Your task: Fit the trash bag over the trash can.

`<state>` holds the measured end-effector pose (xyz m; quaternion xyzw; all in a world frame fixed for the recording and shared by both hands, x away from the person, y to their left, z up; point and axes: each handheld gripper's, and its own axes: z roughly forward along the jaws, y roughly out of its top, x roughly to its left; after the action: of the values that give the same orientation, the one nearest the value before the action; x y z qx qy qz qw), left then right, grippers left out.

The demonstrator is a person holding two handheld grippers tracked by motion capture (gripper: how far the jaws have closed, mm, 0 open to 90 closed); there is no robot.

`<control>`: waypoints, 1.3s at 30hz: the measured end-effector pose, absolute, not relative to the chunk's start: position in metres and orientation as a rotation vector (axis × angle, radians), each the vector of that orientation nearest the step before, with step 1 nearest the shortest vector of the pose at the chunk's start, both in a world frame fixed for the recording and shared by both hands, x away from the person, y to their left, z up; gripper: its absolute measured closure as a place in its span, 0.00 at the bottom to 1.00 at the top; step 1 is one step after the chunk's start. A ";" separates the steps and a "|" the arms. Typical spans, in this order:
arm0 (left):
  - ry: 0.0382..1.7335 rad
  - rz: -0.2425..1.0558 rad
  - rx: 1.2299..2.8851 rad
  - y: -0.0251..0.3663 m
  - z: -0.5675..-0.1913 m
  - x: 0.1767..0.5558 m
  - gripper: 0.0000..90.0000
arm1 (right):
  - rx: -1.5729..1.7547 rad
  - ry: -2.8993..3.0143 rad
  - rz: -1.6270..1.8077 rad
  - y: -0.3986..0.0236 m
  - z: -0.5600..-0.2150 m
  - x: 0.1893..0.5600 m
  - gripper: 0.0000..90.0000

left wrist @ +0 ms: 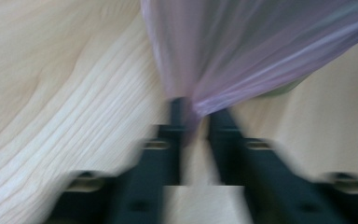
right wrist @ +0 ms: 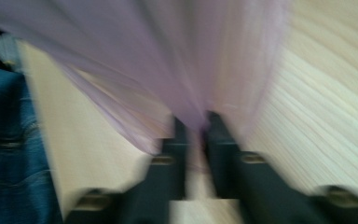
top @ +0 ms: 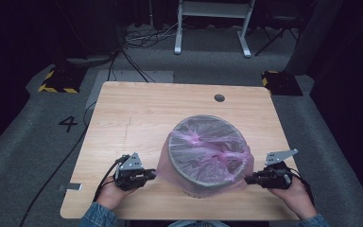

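Two grippers flanked the grey bin [top: 207, 156] near the front of the desk [top: 132, 118]. We found the left gripper [top: 152, 174] and the right gripper [top: 248, 179] each with fingers narrowed on the pink bag [top: 208, 146], pinching its skirt at opposite sides. We judged the liner was being drawn down over the rim; the next move called for an even downward pull on both sides.

A black number 4 [top: 68, 124] stands on the grey floor [top: 28, 156].
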<state>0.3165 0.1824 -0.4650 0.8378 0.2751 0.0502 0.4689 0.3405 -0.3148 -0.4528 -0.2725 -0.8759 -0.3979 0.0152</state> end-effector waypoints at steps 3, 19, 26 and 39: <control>0.650 0.104 1.957 0.189 -0.449 0.313 0.37 | -0.799 -2.744 -1.415 -0.319 -0.435 0.333 0.37; 0.531 0.110 1.942 0.159 -0.416 0.345 0.32 | -0.585 -2.754 -1.484 -0.289 -0.396 0.348 0.44; 0.484 0.158 1.985 0.153 -0.407 0.344 0.74 | -0.526 -2.765 -1.486 -0.288 -0.387 0.349 0.76; 0.646 0.243 2.114 0.154 -0.436 0.353 1.00 | -0.765 -2.786 -1.324 -0.294 -0.420 0.362 1.00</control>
<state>0.3528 0.1537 -0.4358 0.8522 0.2605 0.0980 0.4431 0.3619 -0.2937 -0.4200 -0.2407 -0.8764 -0.4167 -0.0181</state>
